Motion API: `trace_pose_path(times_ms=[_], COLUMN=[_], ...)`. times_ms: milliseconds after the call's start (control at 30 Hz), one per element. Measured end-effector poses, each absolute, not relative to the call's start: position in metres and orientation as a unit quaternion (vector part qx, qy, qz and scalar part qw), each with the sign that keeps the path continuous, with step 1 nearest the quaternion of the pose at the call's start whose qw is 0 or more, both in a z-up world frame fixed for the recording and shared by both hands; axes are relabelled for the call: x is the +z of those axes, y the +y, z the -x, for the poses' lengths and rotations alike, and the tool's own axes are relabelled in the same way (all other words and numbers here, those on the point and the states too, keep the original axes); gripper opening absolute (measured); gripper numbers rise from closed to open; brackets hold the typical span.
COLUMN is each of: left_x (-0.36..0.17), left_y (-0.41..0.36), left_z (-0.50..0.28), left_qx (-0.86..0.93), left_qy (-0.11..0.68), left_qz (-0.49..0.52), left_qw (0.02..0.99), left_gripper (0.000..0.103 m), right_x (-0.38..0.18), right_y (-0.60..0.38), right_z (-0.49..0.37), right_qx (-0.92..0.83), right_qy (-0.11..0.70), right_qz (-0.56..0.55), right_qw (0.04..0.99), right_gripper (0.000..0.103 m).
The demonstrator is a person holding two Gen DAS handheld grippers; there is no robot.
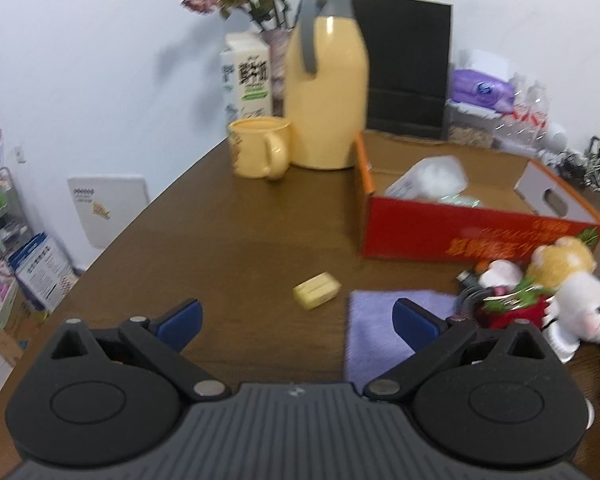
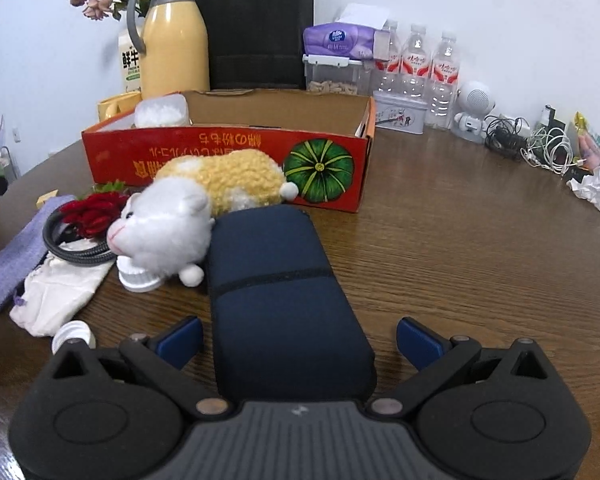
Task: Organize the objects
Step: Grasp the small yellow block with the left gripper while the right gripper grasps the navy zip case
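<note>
With both claws spread wide and empty, nothing gripped yet. Right claw (image 2: 299, 340) straddling the near end of the dark blue case (image 2: 278, 280), flat on the tabletop (image 2: 460, 240), its far left corner touching the plush toy (image 2: 172, 228). Left claw (image 1: 296, 320) hovering near the small yellow block (image 1: 315, 290) and purple cloth (image 1: 372, 332). Red box (image 2: 228, 160) waiting beyond, a white container already inside. Likely risks: soft, wide case slipping or sagging from a shallow end pinch; dragging the plush toy and cable along.
</note>
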State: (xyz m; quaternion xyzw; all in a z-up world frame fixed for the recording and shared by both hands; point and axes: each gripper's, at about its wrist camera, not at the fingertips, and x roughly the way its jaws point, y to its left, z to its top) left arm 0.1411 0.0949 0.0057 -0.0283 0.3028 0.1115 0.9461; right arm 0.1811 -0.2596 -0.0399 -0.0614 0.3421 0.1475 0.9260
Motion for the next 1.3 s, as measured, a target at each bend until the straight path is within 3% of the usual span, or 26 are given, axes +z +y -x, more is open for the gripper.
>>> trace_pose_path(times_ms=[700, 767, 833, 1300], left_x=[-0.013, -0.014, -0.014, -0.022], left_y=[0.116, 0.116, 0.116, 0.111], left_z=[-0.154, -0.157, -0.162, -0.189], left_qx=[0.123, 0.123, 0.123, 0.111], left_qy=[0.330, 0.332, 0.333, 0.350], left_qz=[0.035, 0.030, 0.027, 0.002], left_qw=[0.935, 0.935, 0.935, 0.930], left_gripper=[0.103, 0.103, 0.103, 0.103], right_x=[-0.043, -0.043, -0.040, -0.030], right_y=[-0.257, -0.257, -0.257, -0.259], right_z=[-0.211, -0.210, -0.206, -0.189], right_qx=[0.177, 0.178, 0.181, 0.132], right_qy=[0.343, 0.337, 0.324, 0.267], right_qz=[0.055, 0.053, 0.054, 0.057], right_qw=[0.921, 0.923, 0.927, 0.953], right_gripper=[0.103, 0.097, 0.068, 0.064])
